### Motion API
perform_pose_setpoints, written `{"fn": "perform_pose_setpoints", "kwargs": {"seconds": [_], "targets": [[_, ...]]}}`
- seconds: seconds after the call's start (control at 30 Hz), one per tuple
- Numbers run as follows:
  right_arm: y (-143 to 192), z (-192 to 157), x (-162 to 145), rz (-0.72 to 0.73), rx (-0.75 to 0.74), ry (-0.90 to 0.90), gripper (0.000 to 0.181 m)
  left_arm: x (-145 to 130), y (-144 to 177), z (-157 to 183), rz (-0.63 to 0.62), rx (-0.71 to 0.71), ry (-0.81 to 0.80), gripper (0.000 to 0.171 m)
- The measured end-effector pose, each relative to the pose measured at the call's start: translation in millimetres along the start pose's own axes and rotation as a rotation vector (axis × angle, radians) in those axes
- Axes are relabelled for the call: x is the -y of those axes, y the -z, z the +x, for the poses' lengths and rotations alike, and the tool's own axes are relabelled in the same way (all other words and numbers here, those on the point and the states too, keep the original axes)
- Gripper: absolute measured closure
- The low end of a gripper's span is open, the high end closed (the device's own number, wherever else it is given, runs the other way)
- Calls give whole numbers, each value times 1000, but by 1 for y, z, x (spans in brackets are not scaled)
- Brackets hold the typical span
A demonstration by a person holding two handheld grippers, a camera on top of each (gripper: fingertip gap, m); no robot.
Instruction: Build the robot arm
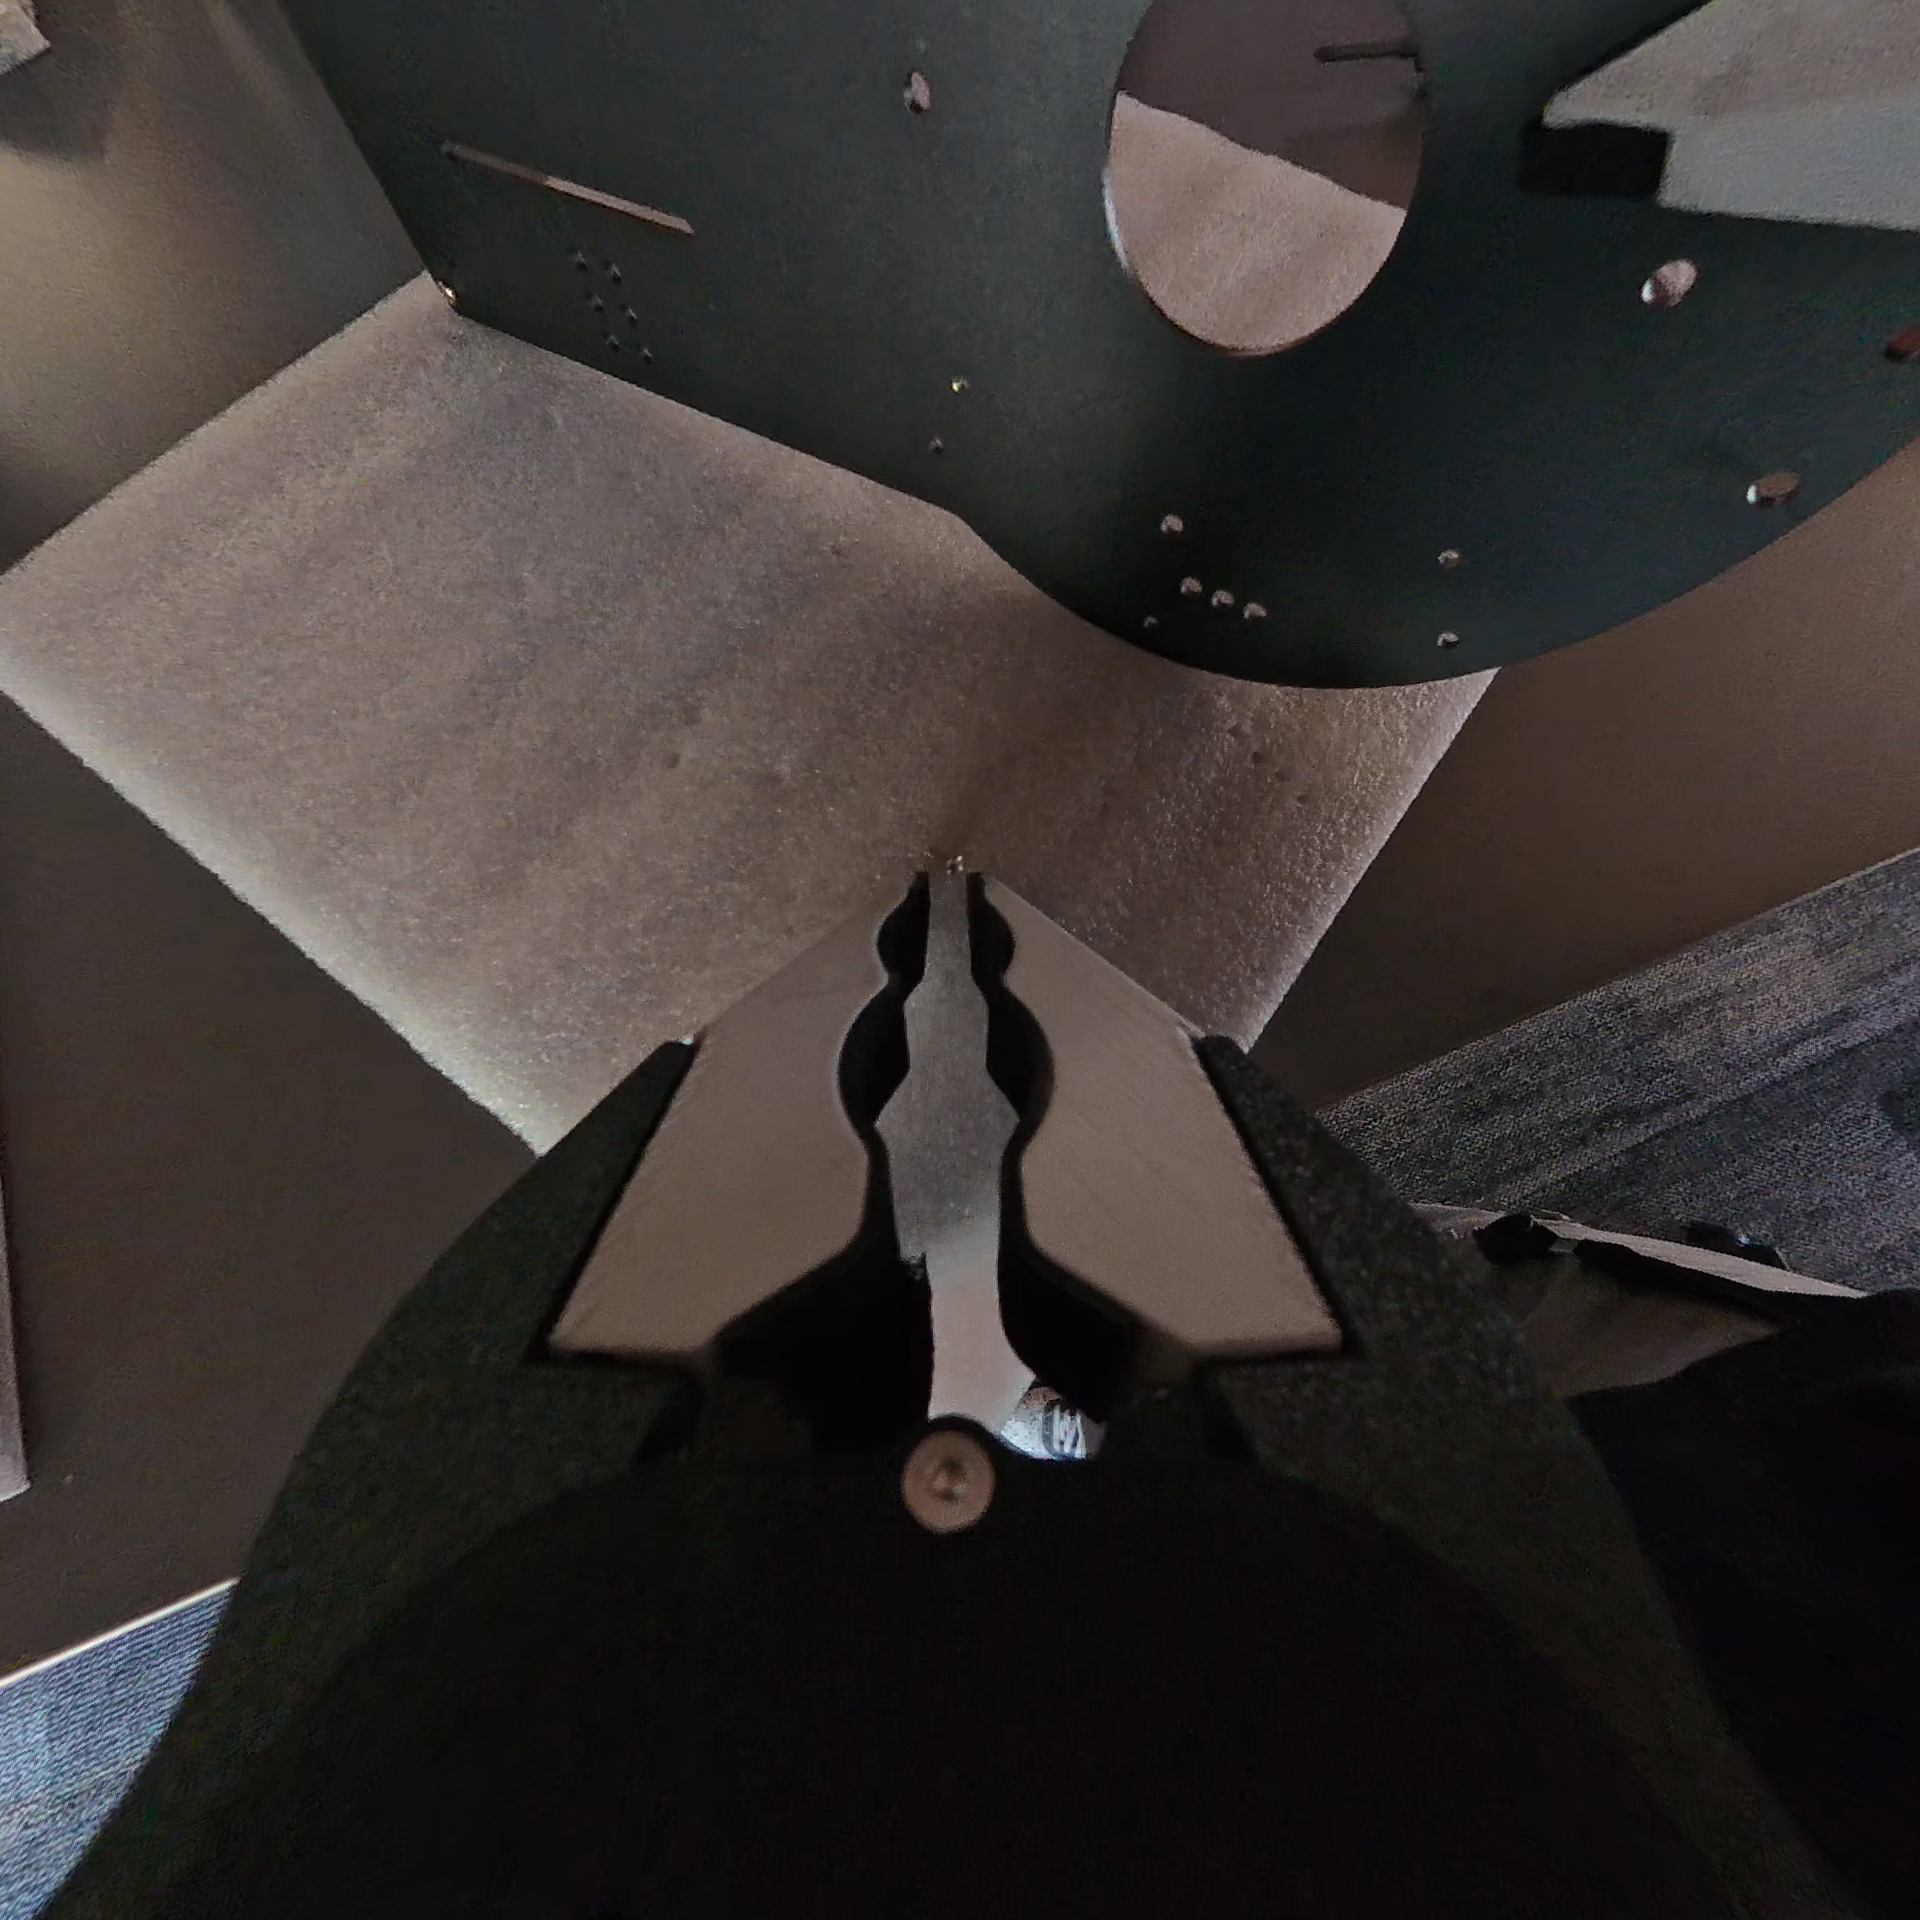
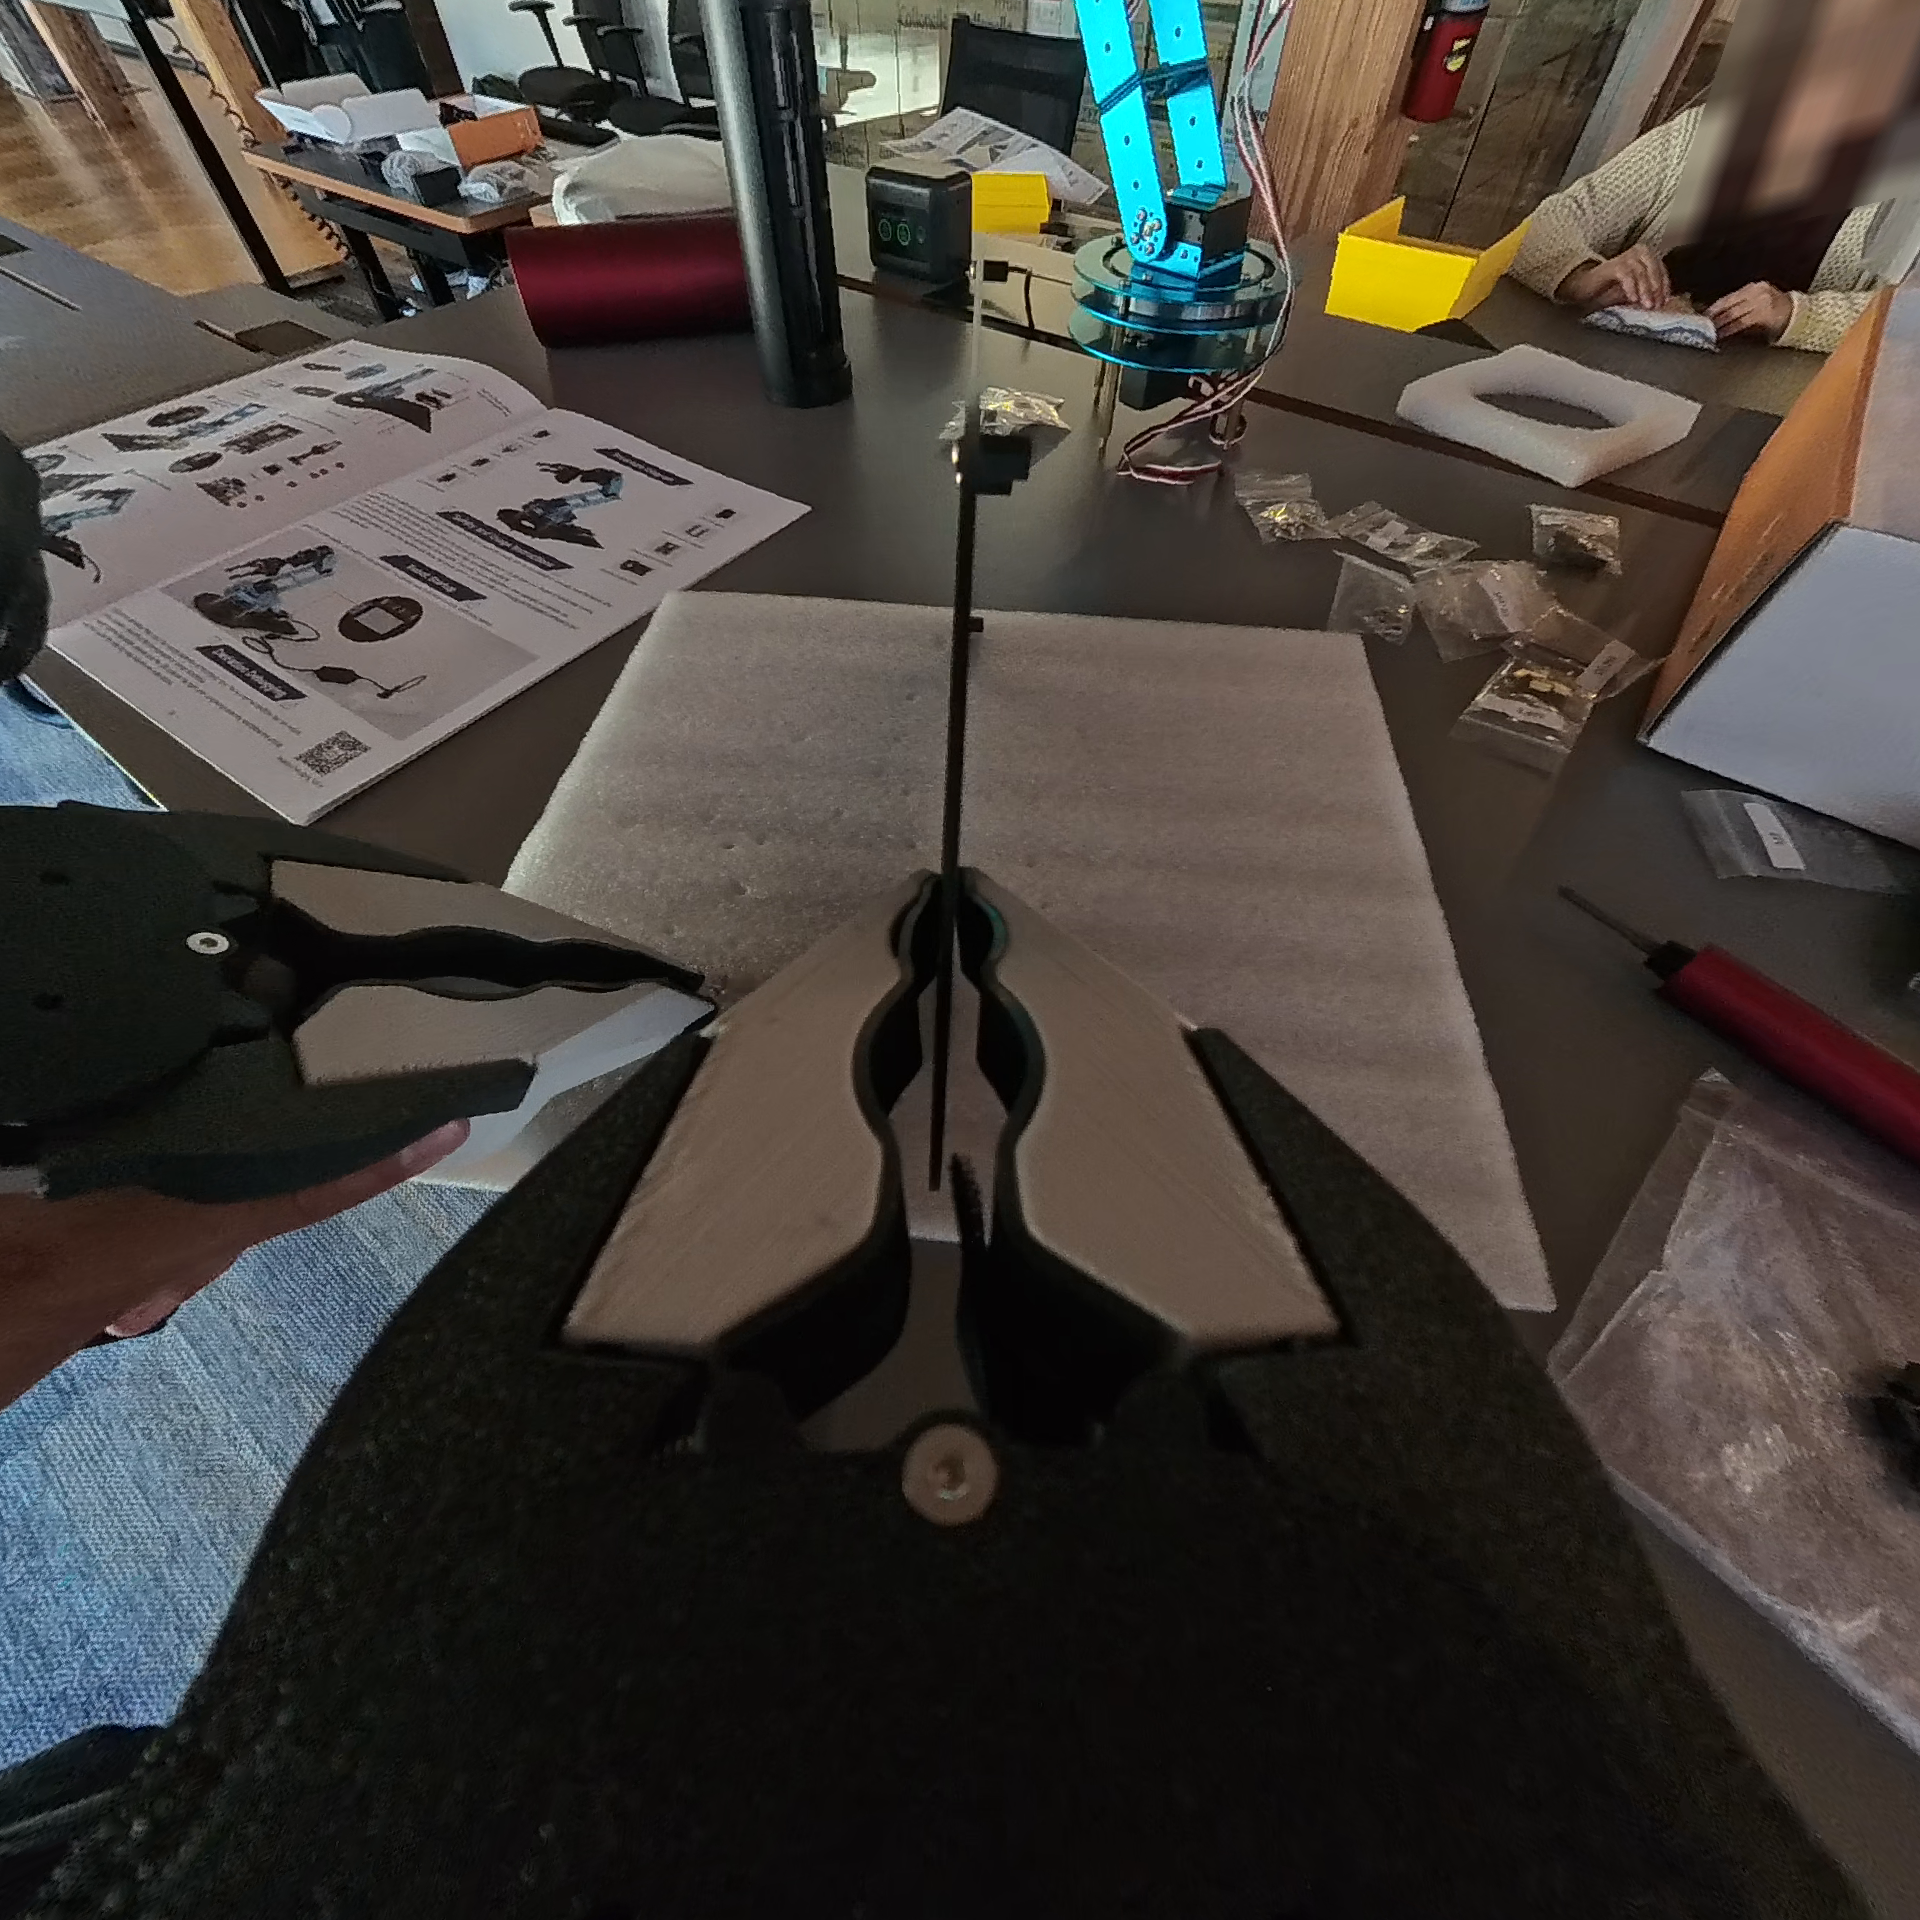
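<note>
My right gripper (image 2: 951, 883) is shut on the lower edge of a thin black metal plate (image 2: 961, 675), which it holds upright and edge-on over a white foam sheet (image 2: 1195, 831). In the left wrist view the plate (image 1: 935, 312) shows its flat face, with a large round hole and several small holes. My left gripper (image 1: 948, 878) points down at the foam sheet (image 1: 520, 675), just below the plate. Its jaws are closed on a tiny shiny screw (image 1: 954, 860) at the very tips. It also shows in the right wrist view (image 2: 698, 992), at the left, close beside my right gripper.
On the dark table are an open instruction booklet (image 2: 364, 540), a blue robot arm (image 2: 1164, 208), several small parts bags (image 2: 1496, 613), a red-handled screwdriver (image 2: 1787, 1029), an orange and white box (image 2: 1818, 623) and a foam ring (image 2: 1548, 416). A person's hands (image 2: 1662, 291) rest at the far right. Tip to tip, the grippers are about 12 cm apart. Measured from the fingertips, the red-handled screwdriver (image 2: 1787, 1029) is 25 cm or so from the right gripper and 30 cm from the left.
</note>
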State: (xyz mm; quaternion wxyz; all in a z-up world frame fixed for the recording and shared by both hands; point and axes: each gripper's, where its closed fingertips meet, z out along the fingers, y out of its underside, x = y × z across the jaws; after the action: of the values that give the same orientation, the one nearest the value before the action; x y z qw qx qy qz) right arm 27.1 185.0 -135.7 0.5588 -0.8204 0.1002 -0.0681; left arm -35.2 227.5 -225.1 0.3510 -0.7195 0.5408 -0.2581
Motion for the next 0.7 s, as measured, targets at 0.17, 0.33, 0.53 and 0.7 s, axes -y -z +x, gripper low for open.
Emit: {"fn": "perform_pose_setpoints", "kwargs": {"seconds": [0.17,0.33,0.53,0.7], "targets": [[0,-1,0,-4,1,1,180,1,-1,-4,-6,24,54,157],[0,-1,0,-5,1,4,180,4,-2,-1,5,14,134,147],[0,-3,0,-6,2,10,180,10,-5,-8,39,85,168,138],[0,-2,0,-8,2,8,180,8,-6,-13,44,129,120,142]]}}
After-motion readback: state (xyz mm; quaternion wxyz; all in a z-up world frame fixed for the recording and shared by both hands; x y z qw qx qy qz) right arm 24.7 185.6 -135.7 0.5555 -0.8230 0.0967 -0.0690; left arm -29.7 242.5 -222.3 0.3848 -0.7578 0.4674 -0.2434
